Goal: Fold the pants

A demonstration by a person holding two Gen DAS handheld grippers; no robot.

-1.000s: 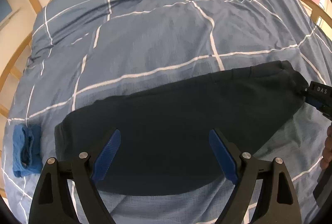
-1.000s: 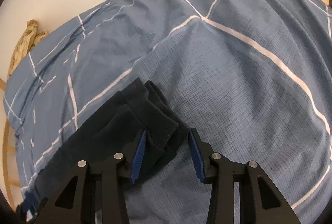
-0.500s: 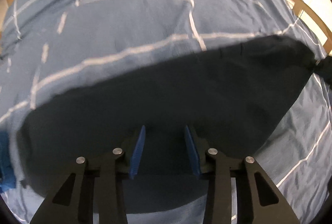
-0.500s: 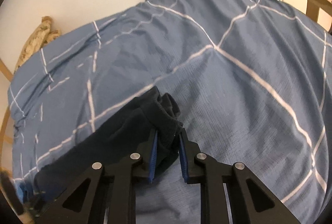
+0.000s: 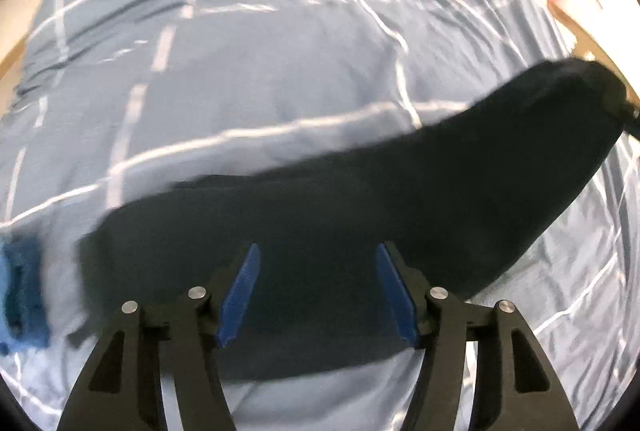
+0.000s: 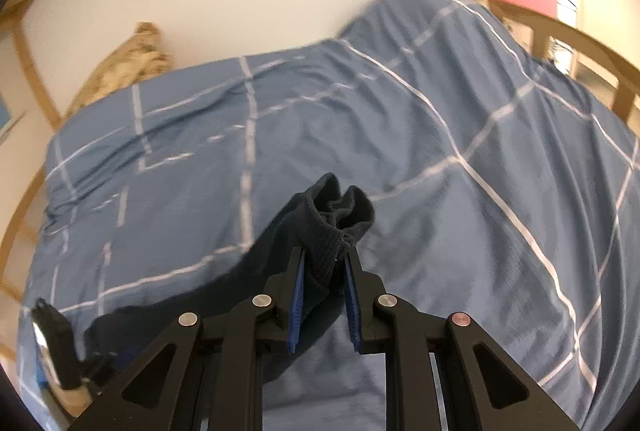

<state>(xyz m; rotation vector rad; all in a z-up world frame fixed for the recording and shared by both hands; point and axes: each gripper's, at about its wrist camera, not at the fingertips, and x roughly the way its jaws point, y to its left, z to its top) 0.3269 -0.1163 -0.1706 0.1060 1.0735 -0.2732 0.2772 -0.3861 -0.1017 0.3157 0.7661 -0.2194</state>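
Right gripper (image 6: pixel 325 271), lower centre, pinches the pants (image 6: pixel 320 231) cuff. Left gripper (image 5: pixel 318 291) is opening, pads clear of cloth. The raised cuff may slip loose if tugged.

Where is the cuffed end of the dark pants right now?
In the right wrist view, the ribbed cuff sits pinched in the right gripper, raised above the blue checked duvet.

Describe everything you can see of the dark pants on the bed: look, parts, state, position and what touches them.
The pants are navy, soft knit, folded into one long band across the blue checked duvet. A ribbed cuff is bunched and pinched between the pads of the right tool, which lifts that end off the bed. The rest sags down onto the duvet. The left tool hovers over the other part, jaws opening, gripping nothing.
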